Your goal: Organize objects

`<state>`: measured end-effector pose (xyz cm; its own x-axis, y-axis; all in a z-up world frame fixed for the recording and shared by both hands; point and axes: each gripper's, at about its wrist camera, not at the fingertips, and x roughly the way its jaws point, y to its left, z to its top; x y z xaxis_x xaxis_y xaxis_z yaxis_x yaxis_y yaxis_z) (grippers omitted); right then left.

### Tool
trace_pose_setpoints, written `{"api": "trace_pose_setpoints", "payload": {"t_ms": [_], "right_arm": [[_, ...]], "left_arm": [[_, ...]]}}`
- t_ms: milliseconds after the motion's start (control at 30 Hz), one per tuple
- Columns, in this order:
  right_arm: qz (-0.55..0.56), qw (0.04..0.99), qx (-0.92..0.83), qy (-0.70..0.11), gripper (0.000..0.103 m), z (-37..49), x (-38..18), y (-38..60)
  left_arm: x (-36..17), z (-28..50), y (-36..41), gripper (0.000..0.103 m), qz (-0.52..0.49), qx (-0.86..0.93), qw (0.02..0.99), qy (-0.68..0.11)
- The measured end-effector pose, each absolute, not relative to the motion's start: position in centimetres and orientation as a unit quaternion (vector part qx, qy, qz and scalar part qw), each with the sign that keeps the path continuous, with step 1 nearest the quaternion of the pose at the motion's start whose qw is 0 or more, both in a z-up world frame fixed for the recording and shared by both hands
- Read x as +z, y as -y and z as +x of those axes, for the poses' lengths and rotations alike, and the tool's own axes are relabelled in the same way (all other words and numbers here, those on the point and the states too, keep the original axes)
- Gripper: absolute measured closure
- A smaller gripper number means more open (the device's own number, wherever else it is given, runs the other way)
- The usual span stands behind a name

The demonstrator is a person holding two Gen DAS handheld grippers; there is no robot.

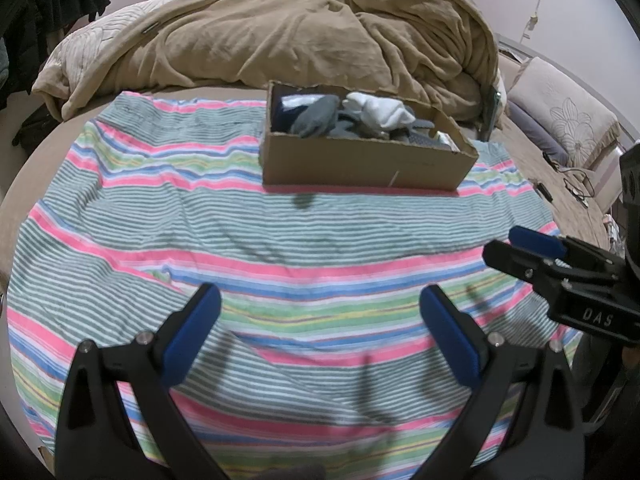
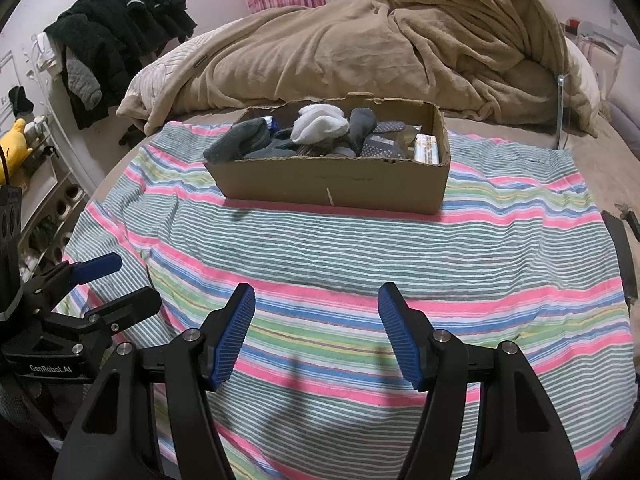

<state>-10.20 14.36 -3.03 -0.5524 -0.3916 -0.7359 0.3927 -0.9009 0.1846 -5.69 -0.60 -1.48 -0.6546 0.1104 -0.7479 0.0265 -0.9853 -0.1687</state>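
The left gripper [image 1: 320, 332] and the right gripper [image 2: 316, 330] hang side by side, tilted downward, jaws apart and gripping nothing.

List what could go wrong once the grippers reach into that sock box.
1. The socks lie tangled in the cardboard box; pinching one may drag out others.
2. The box sits on a loose striped cloth over a soft bed, so a pull may slide or tip it.
3. The left gripper and the right gripper are both open and close together; reaching at once, they may collide.
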Motion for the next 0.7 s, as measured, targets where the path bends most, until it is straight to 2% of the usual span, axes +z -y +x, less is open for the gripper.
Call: {"api": "trace_pose_setpoints", "payload": {"t_ms": [700], "right_arm": [[0.418, 0.223, -0.881, -0.006, 0.036, -10.41, -2.76, -14.45]], "left_arm": [[-1.41, -5.77, 0.31, 0.002, -0.411, 0.907, 0.034, 0.087]]}}
